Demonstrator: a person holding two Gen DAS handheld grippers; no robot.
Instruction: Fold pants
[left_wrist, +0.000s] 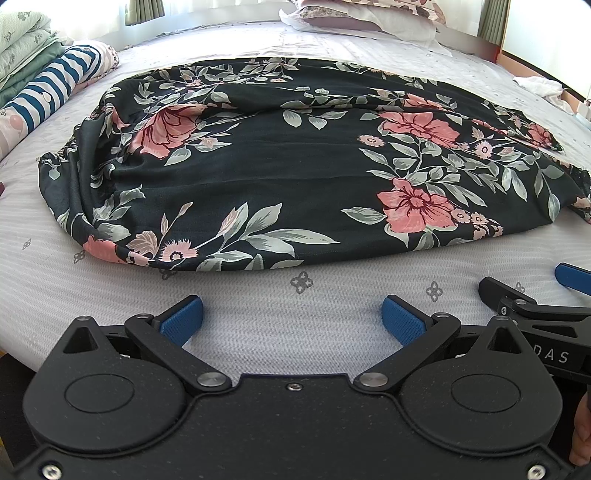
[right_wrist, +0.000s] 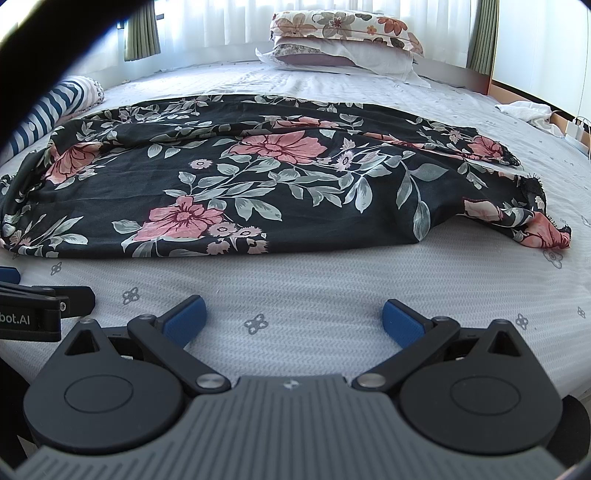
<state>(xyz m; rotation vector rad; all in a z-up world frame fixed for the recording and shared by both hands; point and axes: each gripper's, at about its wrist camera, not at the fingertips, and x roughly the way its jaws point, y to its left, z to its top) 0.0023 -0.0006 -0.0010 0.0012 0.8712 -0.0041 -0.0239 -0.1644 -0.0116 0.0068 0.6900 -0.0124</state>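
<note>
My left gripper and right gripper both hang released over the bed, jaws spread wide and holding nothing, with the pants lying toward 12 o'clock just beyond them, apart from both. The pants look laid lengthwise, seemingly one leg over the other, the gathered waist at 9 o'clock and the hems at 3 o'clock, so I judge at most a first fold done and the crosswise folds left. The only writing I can read is "DAS" on the neighbouring gripper in the left view and "bot.AI" in the right view.
</note>
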